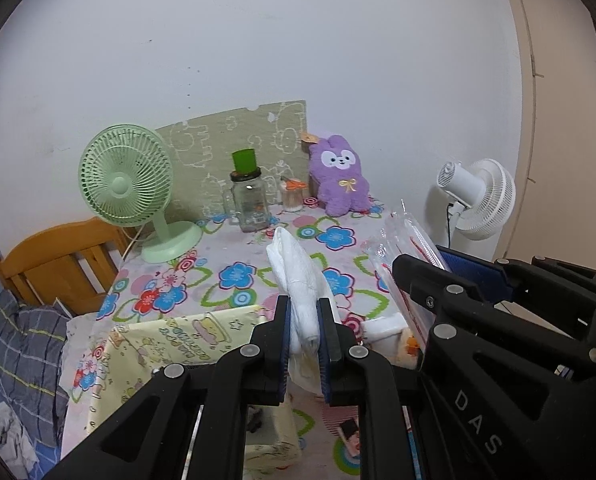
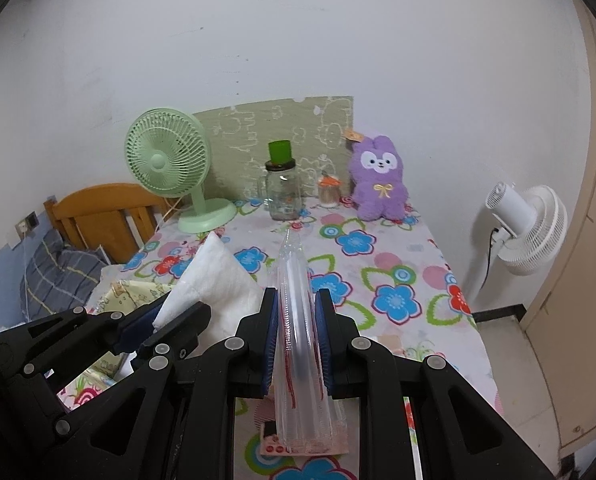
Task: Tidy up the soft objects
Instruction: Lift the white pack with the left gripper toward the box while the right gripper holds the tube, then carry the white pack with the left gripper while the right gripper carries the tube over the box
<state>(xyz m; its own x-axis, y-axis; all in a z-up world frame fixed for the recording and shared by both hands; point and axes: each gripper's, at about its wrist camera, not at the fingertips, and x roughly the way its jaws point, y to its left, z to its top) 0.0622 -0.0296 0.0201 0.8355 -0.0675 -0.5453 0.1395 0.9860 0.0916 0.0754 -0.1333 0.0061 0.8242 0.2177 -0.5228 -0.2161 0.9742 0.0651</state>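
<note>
My left gripper [image 1: 303, 332] is shut on a folded white cloth [image 1: 298, 276] and holds it above the floral table [image 1: 234, 276]. The cloth also shows in the right wrist view [image 2: 218, 280], at the left. My right gripper [image 2: 296, 332] is shut on a clear plastic zip bag [image 2: 296, 300] with red lines, held edge-up above the table. The bag also shows in the left wrist view [image 1: 401, 248], right of the cloth. A purple plush bunny [image 1: 339, 178] sits upright at the back of the table, also in the right wrist view [image 2: 379, 178].
A green desk fan [image 1: 130, 184], a glass jar [image 1: 250, 204] with a green cup on top and a small toothpick jar [image 1: 292, 196] stand at the back. A yellow fabric box [image 1: 170, 344] sits front left. A white standing fan [image 2: 525, 224] stands right of the table.
</note>
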